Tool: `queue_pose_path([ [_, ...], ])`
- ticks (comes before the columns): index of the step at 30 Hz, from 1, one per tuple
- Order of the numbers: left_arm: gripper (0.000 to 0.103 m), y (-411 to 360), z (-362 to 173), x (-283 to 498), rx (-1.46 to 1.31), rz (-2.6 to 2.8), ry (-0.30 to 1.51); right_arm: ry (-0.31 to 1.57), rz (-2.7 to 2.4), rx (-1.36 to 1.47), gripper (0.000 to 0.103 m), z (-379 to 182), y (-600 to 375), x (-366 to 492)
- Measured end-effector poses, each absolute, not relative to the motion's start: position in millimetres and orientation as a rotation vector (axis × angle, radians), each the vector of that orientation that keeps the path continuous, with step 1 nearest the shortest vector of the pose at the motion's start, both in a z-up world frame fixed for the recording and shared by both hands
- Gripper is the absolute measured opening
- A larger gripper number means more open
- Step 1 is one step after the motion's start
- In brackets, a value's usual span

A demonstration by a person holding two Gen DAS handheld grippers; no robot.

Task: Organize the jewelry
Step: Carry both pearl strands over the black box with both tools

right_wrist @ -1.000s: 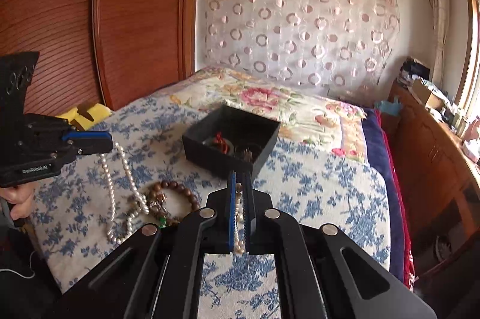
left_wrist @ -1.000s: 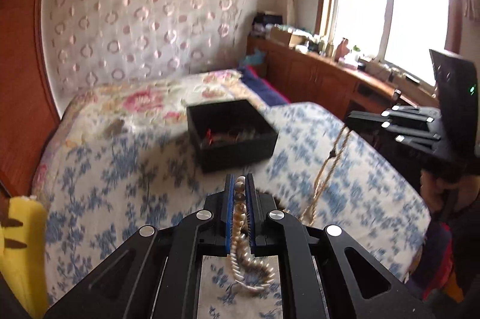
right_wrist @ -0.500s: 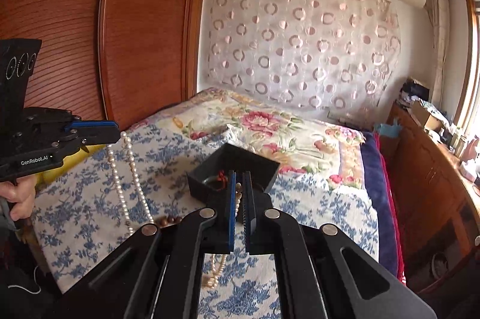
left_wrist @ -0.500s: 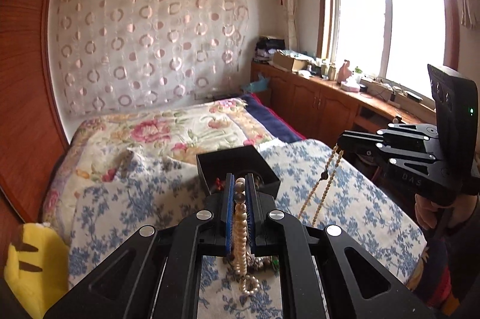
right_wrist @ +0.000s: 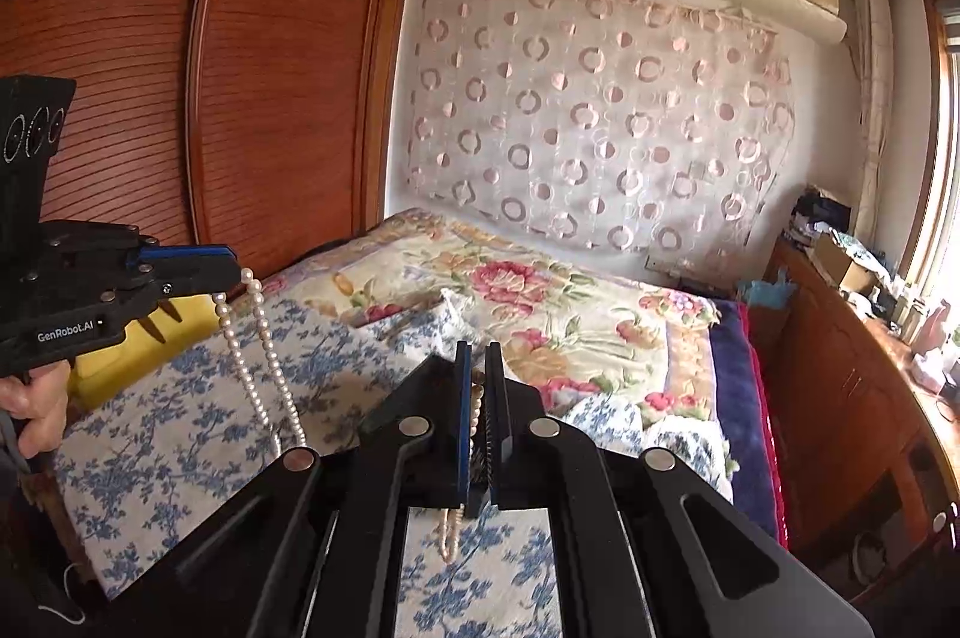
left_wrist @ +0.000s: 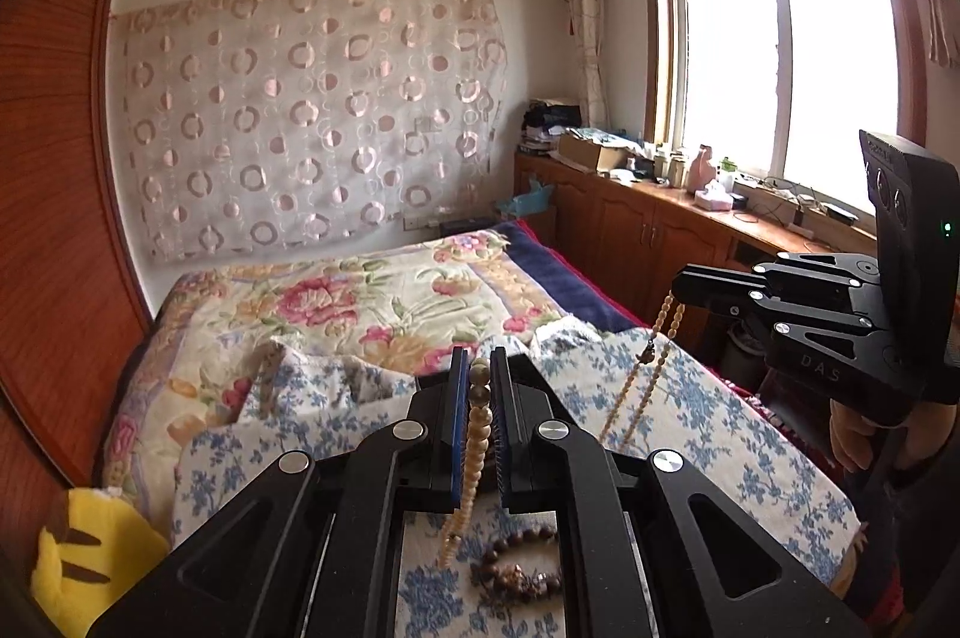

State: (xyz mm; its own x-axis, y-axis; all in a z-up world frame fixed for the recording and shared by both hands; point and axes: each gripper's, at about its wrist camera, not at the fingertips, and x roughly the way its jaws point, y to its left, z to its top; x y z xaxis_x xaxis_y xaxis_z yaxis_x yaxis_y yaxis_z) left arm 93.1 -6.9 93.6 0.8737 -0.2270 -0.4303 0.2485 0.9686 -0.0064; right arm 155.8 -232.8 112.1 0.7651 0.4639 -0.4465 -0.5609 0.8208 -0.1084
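My left gripper (left_wrist: 478, 359) is shut on a strand of cream pearls (left_wrist: 474, 434) that hangs down between its fingers. From the right wrist view, the left gripper (right_wrist: 231, 260) is held up at the left, with the pearl strand (right_wrist: 264, 368) dangling toward the bed. My right gripper (right_wrist: 478, 350) is shut on a pearl strand (right_wrist: 447, 536) too. In the left wrist view the right gripper (left_wrist: 678, 287) holds its beads (left_wrist: 651, 380) above the bed. I cannot tell whether both hold one necklace. A brown bead bracelet (left_wrist: 519, 566) lies on the cloth below. The jewelry box is hidden.
A blue-flowered cloth (left_wrist: 690, 416) covers the near part of the bed, with a floral quilt (right_wrist: 540, 290) behind it. A yellow plush toy (left_wrist: 78, 560) sits at the bed's left edge. A wooden wardrobe (right_wrist: 270, 98) stands on the left. A cluttered cabinet (left_wrist: 660, 230) runs under the window.
Both grippers have risen with their pearl strands, which now hang higher off the bed. The black box has dropped out of sight behind the fingers.
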Motion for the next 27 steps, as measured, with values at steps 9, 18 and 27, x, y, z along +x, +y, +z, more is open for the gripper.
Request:
queue_pose_path([
  [9,0.006,-8.6,114.6,129.6,0.047,-0.242,0.42,0.373,0.589,-0.214,0.005,135.5,-226.5,193.7],
  [18,0.006,-15.1,128.5,159.4,0.05,-0.252,0.391,0.366,0.626,-0.243,0.005,138.8,-212.5,229.5],
  [27,0.006,-18.0,116.0,195.0,0.062,-0.266,0.436,0.425,0.627,-0.256,0.005,104.3,-199.2,272.9],
])
